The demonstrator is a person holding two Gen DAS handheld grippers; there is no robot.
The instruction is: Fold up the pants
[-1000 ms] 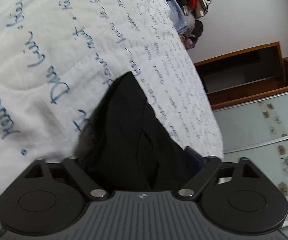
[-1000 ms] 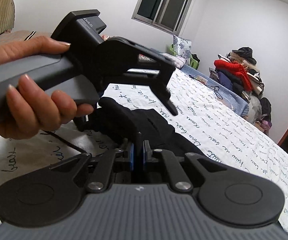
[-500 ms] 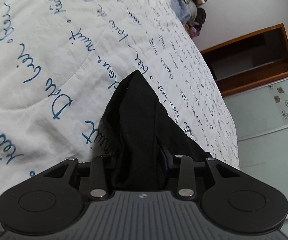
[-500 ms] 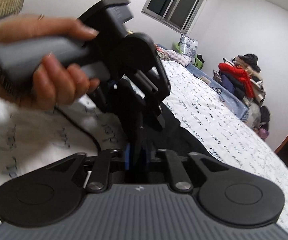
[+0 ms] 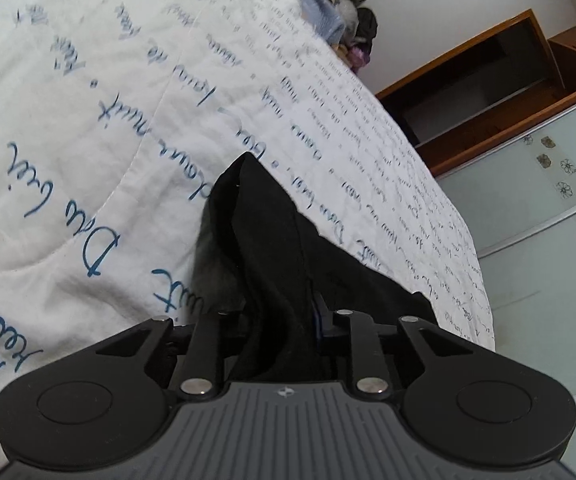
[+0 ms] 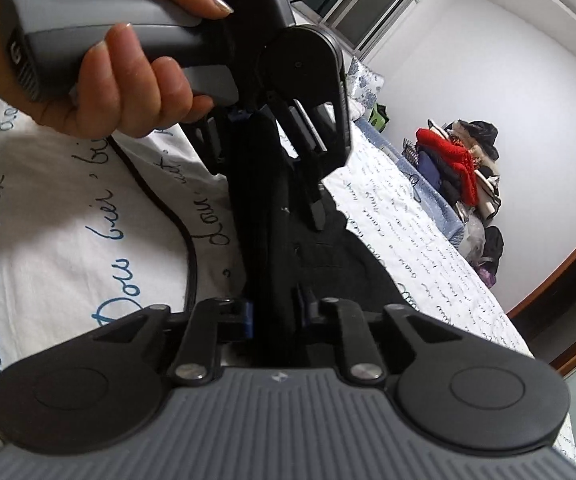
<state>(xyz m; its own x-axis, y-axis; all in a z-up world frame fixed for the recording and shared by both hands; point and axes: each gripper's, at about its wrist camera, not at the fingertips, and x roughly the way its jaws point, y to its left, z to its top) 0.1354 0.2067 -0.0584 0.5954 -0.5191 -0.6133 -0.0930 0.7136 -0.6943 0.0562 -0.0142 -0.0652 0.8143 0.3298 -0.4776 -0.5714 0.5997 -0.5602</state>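
Black pants (image 5: pixel 271 264) bunched, lifted (both jaws clamped) above quilt (image 5: pixel 87 120).

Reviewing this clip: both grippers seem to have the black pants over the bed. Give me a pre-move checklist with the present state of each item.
1. Left gripper clamped on pants: ok, fabric sits between the closed fingers.
2. Right gripper clamped on pants: ok.
3. Pants lifted off the quilt: not ok, the far end rests on it.
4. Cable away from the fabric: cannot tell, it runs close beside it.
5. Layers aligned: cannot tell, the fabric is bunched.
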